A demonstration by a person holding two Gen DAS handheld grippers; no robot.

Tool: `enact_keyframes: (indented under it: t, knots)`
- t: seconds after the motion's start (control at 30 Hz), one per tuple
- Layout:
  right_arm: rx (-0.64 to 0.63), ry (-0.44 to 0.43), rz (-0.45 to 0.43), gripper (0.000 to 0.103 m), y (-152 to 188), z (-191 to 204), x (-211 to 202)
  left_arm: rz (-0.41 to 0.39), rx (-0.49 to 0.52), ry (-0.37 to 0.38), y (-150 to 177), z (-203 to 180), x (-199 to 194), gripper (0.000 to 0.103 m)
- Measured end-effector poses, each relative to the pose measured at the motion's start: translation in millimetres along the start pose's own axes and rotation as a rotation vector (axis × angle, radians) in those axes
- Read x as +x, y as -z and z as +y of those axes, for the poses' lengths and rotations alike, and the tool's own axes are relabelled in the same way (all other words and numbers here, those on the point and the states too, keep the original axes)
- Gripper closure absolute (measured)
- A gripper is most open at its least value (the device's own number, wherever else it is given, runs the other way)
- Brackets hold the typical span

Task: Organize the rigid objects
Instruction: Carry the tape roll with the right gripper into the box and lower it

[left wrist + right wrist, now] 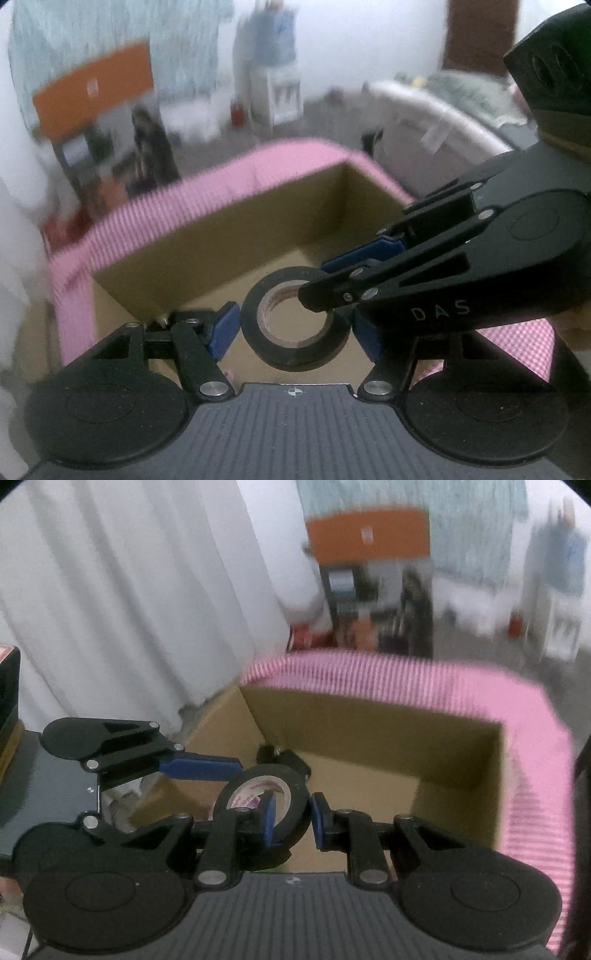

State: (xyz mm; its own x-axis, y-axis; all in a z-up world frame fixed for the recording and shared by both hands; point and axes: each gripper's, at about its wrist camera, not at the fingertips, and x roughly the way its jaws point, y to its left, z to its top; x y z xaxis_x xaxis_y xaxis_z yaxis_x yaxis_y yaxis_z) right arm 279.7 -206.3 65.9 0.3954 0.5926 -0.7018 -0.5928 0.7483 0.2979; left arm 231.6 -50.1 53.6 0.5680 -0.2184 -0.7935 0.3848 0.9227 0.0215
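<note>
A black tape roll (301, 350) (266, 773) with a pale printed core hangs over an open cardboard box (258, 236) (369, 731) whose rim is covered in pink checked fabric. My left gripper (295, 332) (266, 764) has a blue pad on each side of the roll's outer edge and is shut on it. My right gripper (321, 280) (292, 821) comes in from the right in the left wrist view. It pinches the roll's wall, one finger in the hole and one outside. The box floor below looks bare where it shows.
A white curtain (129, 590) hangs at the left beside the box. A black flat surface (37, 794) lies at the lower left. Behind the box stand an orange-topped unit (92, 88) (369, 535) and blurred room clutter. A pale bed or sofa (443, 110) is at the far right.
</note>
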Motion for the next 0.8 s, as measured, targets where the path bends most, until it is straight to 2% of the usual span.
enact_keyframes:
  t: [0.2,0.37,0.47,0.63,0.8]
  knots:
    - [0.108,-0.036,0.175,0.081,-15.2,-37.0,67.8,0.184,-0.051,0.011,-8.8,18.1,60.6,0.036]
    - [0.158,-0.041,0.252,0.081,-12.2,-52.3,99.4,0.268,-0.081,0.002,-6.5,26.5,89.0,0.036]
    - [0.181,-0.040,0.270,0.081,-11.1,-60.0,111.8,0.297,-0.113,-0.002,-6.6,32.7,101.0,0.036]
    - [0.226,-0.057,0.278,0.081,-12.5,-71.6,129.3,0.314,-0.111,-0.032,-6.6,35.9,113.6,0.035]
    - [0.255,-0.083,0.271,0.080,-8.5,-77.1,137.8,0.292,-0.108,-0.045,-12.9,31.4,109.1,0.024]
